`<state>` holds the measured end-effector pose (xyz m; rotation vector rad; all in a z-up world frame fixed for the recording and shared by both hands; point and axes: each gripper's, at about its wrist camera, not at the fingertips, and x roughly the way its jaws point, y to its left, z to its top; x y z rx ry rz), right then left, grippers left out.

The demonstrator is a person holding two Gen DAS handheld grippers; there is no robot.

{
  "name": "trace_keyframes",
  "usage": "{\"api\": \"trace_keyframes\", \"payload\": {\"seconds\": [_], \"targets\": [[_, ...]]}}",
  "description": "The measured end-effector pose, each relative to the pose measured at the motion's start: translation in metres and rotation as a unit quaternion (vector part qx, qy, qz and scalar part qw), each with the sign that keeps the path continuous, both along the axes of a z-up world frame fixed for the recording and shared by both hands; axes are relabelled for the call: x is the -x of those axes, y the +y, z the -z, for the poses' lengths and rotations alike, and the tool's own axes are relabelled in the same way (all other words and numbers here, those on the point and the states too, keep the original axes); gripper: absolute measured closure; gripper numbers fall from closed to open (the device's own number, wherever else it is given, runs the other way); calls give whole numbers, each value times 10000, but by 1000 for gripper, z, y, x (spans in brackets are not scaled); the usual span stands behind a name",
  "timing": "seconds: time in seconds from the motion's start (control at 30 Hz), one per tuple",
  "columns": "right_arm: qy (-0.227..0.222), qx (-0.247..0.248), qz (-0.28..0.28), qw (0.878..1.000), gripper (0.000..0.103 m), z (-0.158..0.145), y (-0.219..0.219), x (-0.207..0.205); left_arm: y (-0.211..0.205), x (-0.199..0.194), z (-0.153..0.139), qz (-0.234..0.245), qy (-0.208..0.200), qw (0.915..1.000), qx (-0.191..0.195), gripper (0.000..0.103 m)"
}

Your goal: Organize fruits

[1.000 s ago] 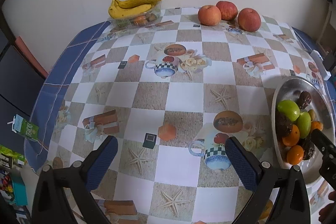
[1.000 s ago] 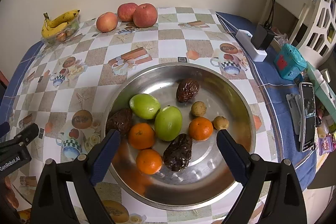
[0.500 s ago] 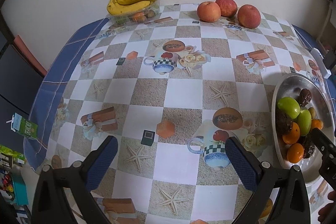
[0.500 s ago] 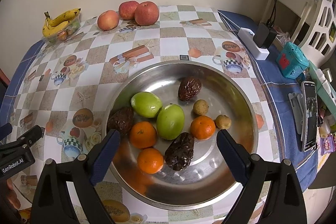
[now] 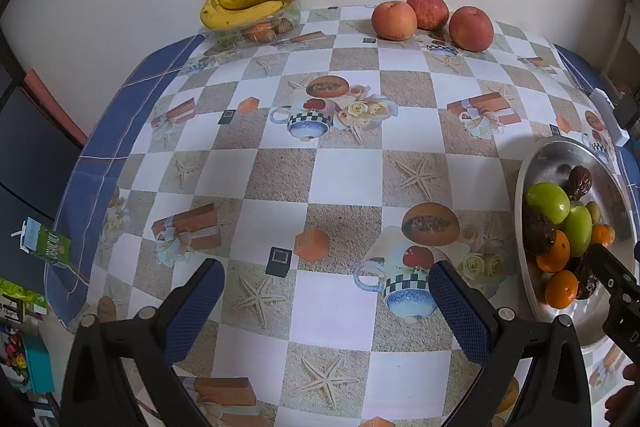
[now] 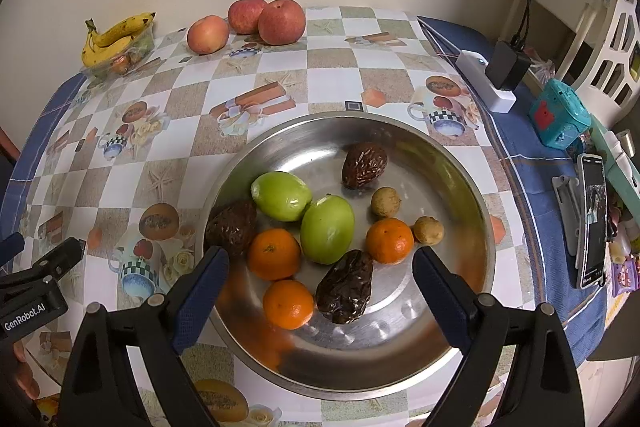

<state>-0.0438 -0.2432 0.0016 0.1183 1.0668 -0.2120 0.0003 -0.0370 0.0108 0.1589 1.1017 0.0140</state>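
The right gripper [image 6: 320,281] is being held wide apart and empty above the steel bowl [image 6: 472,211], presumably so mixed fruit can be picked out; the left gripper [image 5: 326,301] is being kept equally wide over bare tablecloth [image 5: 352,171]; apples [image 6: 280,21] and bananas [image 6: 114,35] are lying by the wall.

Soft even daylight, faint shadows, mild glare on steel bowl [image 6: 460,187], sharp focus, fisheye bending, dark vignetted corners
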Motion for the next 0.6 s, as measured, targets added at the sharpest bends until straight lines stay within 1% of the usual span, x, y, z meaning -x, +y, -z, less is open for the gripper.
{"api": "trace_keyframes", "payload": {"seconds": [0.6], "targets": [[48, -3, -56, 10000, 10, 1, 0, -1, 2, -2, 3, -64, 84, 9999, 34, 0]]}}
